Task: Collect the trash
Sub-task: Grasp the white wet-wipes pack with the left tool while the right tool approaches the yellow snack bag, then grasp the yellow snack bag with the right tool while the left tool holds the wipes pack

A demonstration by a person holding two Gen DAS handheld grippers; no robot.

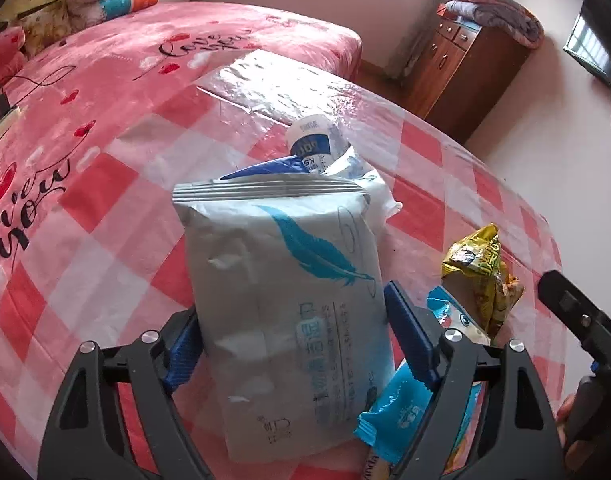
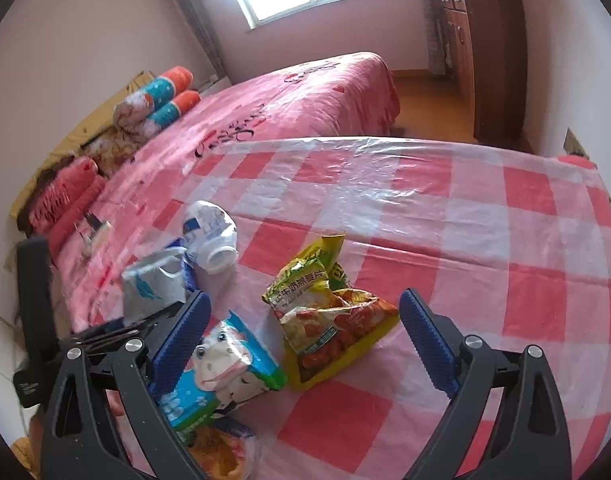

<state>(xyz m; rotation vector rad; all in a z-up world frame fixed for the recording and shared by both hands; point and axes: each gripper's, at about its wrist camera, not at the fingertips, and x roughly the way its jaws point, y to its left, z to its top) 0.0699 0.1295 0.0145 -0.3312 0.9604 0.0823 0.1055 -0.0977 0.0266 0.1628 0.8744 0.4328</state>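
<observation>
Wet-wipe pack [image 1: 293, 304] pinched upright in left claw [image 1: 301, 344], seemingly lifted off checked desk [image 2: 485, 216] for collection. Right claw [image 2: 305, 328] spread wide over yellow snack bag [image 2: 325, 312], nothing held.

A table [image 2: 485, 216] with a shiny red and white checked cover holds the trash. On it lie a crushed white bottle [image 2: 211, 236], a yellow snack bag [image 2: 325, 312], a blue cow bag [image 2: 221, 372] and an orange wrapper [image 2: 225, 452].
</observation>
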